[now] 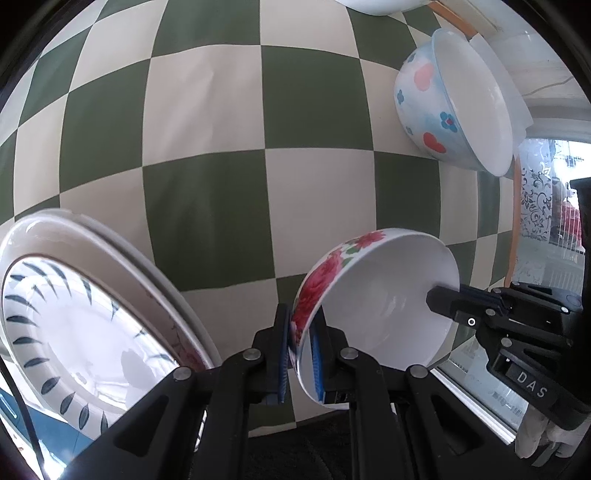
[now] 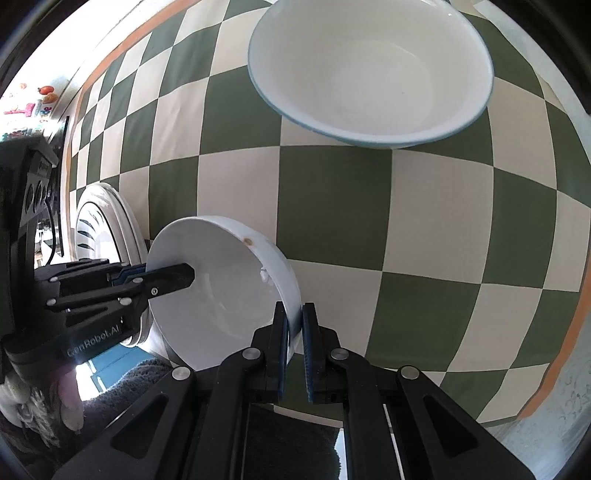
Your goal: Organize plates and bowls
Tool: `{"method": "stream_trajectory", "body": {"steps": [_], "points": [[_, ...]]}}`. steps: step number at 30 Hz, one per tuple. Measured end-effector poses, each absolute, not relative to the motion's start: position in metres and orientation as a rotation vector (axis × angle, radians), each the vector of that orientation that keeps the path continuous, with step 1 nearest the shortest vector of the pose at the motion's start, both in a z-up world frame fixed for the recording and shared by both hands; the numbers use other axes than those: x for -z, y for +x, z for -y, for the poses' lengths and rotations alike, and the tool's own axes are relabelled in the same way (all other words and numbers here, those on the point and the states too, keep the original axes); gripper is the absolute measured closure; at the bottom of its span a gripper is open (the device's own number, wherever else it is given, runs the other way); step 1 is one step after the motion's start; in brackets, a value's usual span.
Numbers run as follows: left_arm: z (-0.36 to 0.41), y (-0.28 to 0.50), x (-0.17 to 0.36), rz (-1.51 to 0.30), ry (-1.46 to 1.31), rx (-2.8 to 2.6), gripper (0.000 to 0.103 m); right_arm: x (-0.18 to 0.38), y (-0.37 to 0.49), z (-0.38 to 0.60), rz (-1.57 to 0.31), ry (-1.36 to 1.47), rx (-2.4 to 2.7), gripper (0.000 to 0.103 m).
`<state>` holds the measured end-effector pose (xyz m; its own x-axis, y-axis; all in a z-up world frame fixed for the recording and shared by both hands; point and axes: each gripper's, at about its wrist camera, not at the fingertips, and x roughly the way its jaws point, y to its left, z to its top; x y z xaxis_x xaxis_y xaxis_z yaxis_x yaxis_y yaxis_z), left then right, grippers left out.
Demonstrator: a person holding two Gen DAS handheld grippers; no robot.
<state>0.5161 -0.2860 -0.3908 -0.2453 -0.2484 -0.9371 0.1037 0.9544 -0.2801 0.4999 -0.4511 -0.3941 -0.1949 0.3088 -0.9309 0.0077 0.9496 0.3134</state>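
A small bowl (image 1: 376,295) with red flowers on its outside hangs tilted above the checked tablecloth (image 1: 207,147). My left gripper (image 1: 301,321) is shut on its near rim. My right gripper (image 1: 443,295) pinches the opposite rim. In the right wrist view the same bowl (image 2: 214,288) is clamped at its rim by the right gripper (image 2: 294,314), while the left gripper (image 2: 184,275) grips the far rim. A larger bowl (image 1: 424,107) with hearts and blue flowers stands farther off on the cloth (image 2: 369,74). A stack of plates (image 1: 74,314) with dark leaf marks lies to the left (image 2: 96,221).
The green and cream cloth (image 2: 332,203) ends at an orange-trimmed edge (image 2: 554,369) on the right. Another white dish rim (image 1: 373,5) shows at the top. A dark towel (image 2: 144,373) lies below the held bowl, near the table's front.
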Motion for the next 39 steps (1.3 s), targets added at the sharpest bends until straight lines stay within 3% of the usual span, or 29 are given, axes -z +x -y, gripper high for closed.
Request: {"method": "stream_trajectory", "body": {"steps": [7, 14, 17, 28, 34, 39], "points": [[0.273, 0.504, 0.336, -1.690, -0.105, 0.307, 0.093, 0.378, 0.498, 0.460, -1.722, 0.248, -0.286, 0.089], [0.301, 0.530, 0.277, -1.487, -0.014, 0.356, 0.072, 0.338, 0.498, 0.506, -1.593, 0.334, -0.200, 0.086], [0.314, 0.570, 0.289, -1.524, -0.086, 0.403, 0.073, 0.336, 0.511, 0.531, -1.564, 0.401, -0.145, 0.076], [0.366, 0.639, 0.360, -1.674, -0.109, 0.417, 0.075, 0.362, 0.566, 0.588, -1.497, 0.589, -0.020, 0.075], [0.375, 0.644, 0.371, -1.688, -0.115, 0.425, 0.075, 0.379, 0.583, 0.591, -1.520, 0.597, -0.026, 0.075], [0.371, 0.647, 0.371, -1.683, -0.133, 0.412, 0.082, 0.376, 0.577, 0.604, -1.477, 0.679, -0.019, 0.075]]}}
